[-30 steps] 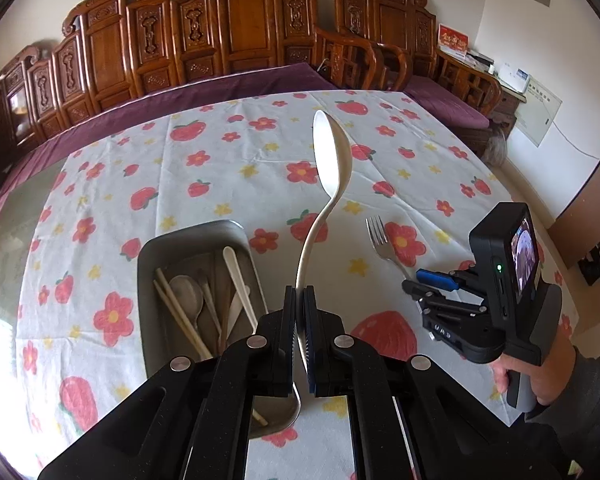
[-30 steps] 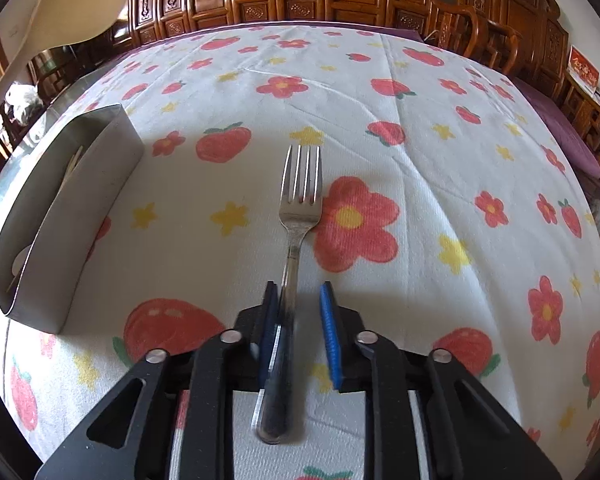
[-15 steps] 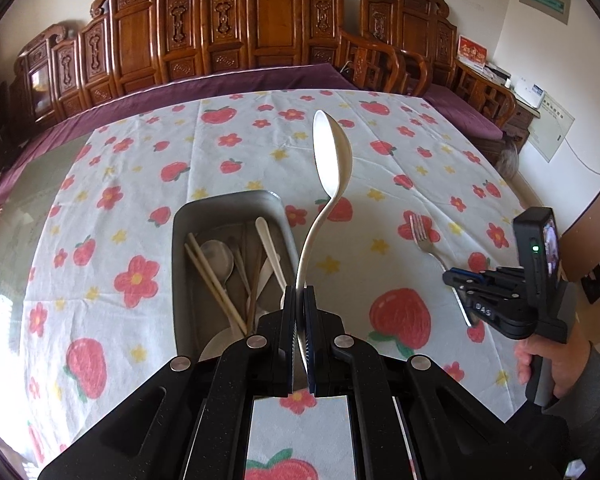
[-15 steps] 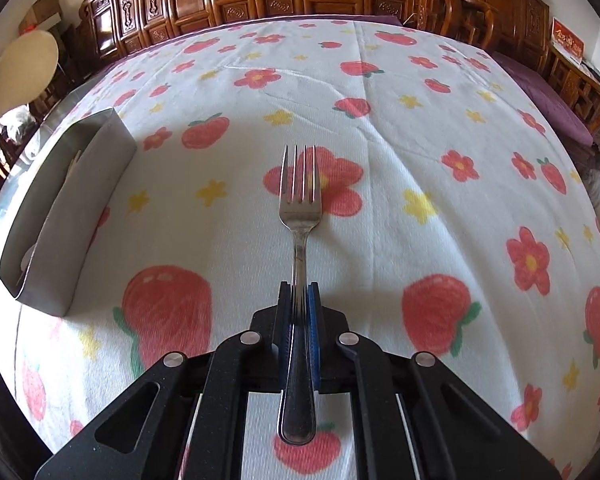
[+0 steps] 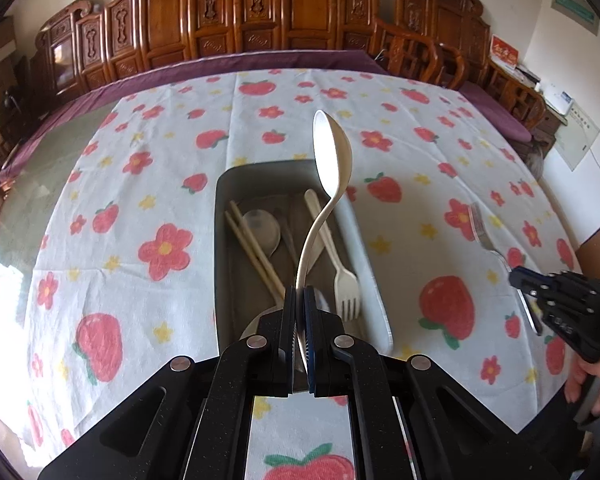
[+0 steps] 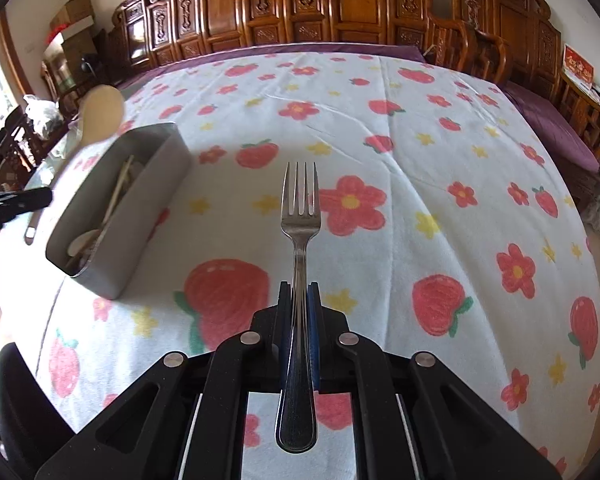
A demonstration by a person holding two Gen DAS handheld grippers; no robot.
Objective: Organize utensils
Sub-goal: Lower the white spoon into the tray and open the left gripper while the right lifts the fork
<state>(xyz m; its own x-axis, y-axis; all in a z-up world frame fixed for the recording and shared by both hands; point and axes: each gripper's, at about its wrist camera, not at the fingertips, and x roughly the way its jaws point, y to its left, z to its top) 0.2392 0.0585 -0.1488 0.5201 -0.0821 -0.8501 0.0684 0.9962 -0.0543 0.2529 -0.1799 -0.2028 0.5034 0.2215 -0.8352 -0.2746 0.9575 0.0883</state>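
Left tool (image 5: pixel 299 300) grips a cream spoon (image 5: pixel 332 156) by its handle above the grey tray (image 5: pixel 220 248), where chopsticks, a spoon and a pale fork (image 5: pixel 342 264) already lie. Right tool (image 6: pixel 299 294) is clamped on a steel fork (image 6: pixel 300 216), tines forward, clear of the strawberry-print worktop (image 6: pixel 420 160). Judging by this, both pieces remain to be put in the tray.

We count 2 forks: 1 shiny metal fork (image 6: pixel 300 216) and 1 cream plastic fork (image 5: pixel 346 286). We see 2 spoons: 1 long cream spoon (image 5: pixel 332 156), 1 pale round-bowled spoon (image 5: pixel 262 228); 2 pale chopsticks (image 5: pixel 252 248); 1 grey metal tray (image 5: pixel 220 240).
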